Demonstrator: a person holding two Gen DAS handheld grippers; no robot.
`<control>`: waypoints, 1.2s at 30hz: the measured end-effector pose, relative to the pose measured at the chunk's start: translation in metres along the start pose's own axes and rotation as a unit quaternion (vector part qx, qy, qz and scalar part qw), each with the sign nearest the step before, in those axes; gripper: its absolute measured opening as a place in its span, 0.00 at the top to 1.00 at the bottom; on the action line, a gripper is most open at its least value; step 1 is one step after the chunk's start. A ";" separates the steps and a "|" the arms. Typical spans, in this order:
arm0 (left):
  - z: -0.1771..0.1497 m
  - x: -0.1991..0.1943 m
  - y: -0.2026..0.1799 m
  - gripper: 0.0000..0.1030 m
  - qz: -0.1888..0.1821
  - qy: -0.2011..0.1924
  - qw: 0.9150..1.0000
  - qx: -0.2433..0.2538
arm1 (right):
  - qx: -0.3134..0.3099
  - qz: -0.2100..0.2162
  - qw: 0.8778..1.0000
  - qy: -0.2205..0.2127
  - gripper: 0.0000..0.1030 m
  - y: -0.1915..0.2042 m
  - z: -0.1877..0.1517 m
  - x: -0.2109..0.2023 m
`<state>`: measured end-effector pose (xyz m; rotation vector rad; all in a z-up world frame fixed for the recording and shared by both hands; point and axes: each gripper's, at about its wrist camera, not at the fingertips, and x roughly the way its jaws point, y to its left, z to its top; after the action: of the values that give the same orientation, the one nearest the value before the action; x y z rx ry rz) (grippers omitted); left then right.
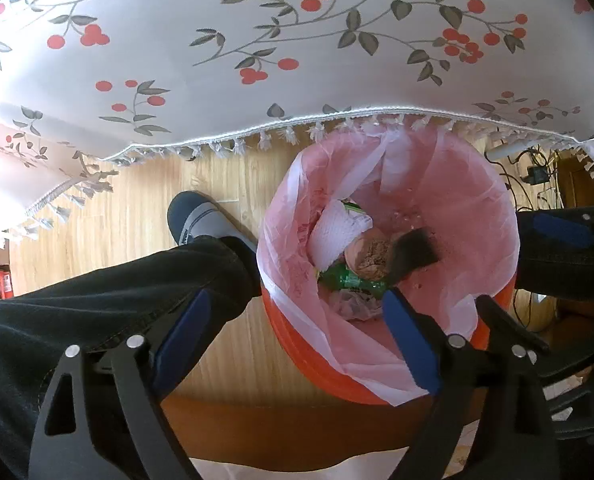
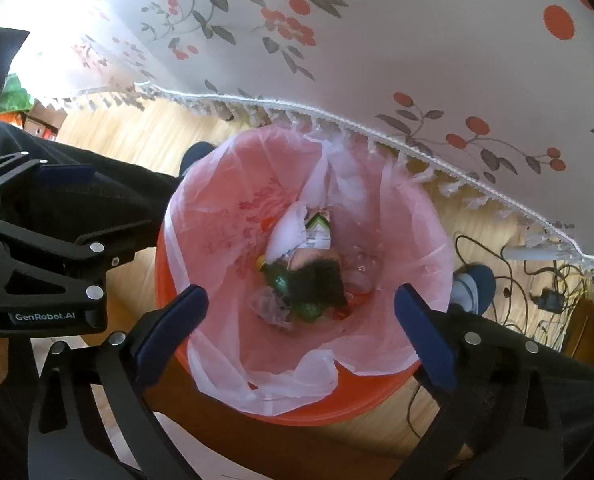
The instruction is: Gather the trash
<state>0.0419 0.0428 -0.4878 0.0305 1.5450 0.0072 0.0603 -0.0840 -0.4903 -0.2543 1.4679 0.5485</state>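
Seen straight down over an orange trash bin (image 1: 297, 344) lined with a pink plastic bag (image 1: 477, 216), standing on a wooden floor (image 1: 137, 208) just beside the fringed edge of a cherry-print tablecloth (image 1: 257, 92). Left claw (image 1: 297, 336) spread wide, blue pads (image 1: 411, 340) apart, nothing between them, hovering above the near rim. Right claw (image 2: 301, 332) likewise gaping over the bin, empty. Down in the bag: crumpled white tissue (image 1: 337, 236), a green wrapper (image 1: 349, 280), a round pinkish cup of crumbs (image 1: 371, 256), and a dark, blurred piece (image 1: 415, 252) above the heap, whether resting or in the air impossible to tell. Dark trouser legs (image 1: 117, 300) and a blue-and-white shoe (image 1: 197, 216) on either side of the bin. Tangled cables (image 2: 537, 280) on the floor under the cloth's hem.
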 end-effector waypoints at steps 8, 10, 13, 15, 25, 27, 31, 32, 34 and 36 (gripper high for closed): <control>0.001 -0.010 0.001 0.08 -0.009 -0.010 1.000 -0.007 | -0.008 -0.006 1.000 -0.010 0.06 0.001 -0.001 -0.016; 0.001 -0.017 0.002 0.08 -0.012 -0.016 1.000 -0.009 | -0.010 -0.010 1.000 -0.018 0.06 0.003 -0.002 -0.025; -0.001 -0.028 0.001 0.07 -0.016 -0.028 0.999 -0.007 | -0.015 -0.011 0.999 -0.035 0.06 0.005 -0.003 -0.042; -0.002 -0.038 -0.001 0.07 -0.020 -0.037 0.999 -0.002 | -0.021 -0.016 0.998 -0.052 0.06 0.007 -0.005 -0.058; -0.018 -0.093 -0.005 0.07 -0.028 -0.092 0.995 0.020 | -0.065 -0.049 0.991 -0.109 0.06 0.009 -0.028 -0.114; -0.022 -0.102 -0.004 0.07 -0.036 -0.102 0.994 0.021 | -0.069 -0.055 0.989 -0.117 0.06 0.008 -0.035 -0.122; -0.031 -0.118 -0.007 0.07 -0.049 -0.127 0.990 0.022 | -0.072 -0.065 0.986 -0.132 0.06 0.006 -0.049 -0.136; -0.034 -0.123 -0.008 0.07 -0.046 -0.136 0.989 0.025 | -0.073 -0.067 0.986 -0.135 0.06 0.006 -0.053 -0.138; -0.038 -0.130 -0.011 0.07 -0.035 -0.149 0.988 0.033 | -0.073 -0.072 0.985 -0.141 0.06 0.006 -0.058 -0.143; -0.043 -0.135 -0.016 0.07 -0.017 -0.156 0.986 0.049 | -0.072 -0.074 0.984 -0.144 0.06 0.006 -0.065 -0.147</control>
<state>-0.0051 0.0240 -0.3546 0.0788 1.2318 -0.0968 0.0000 -0.1392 -0.3519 -0.3776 1.1206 0.5468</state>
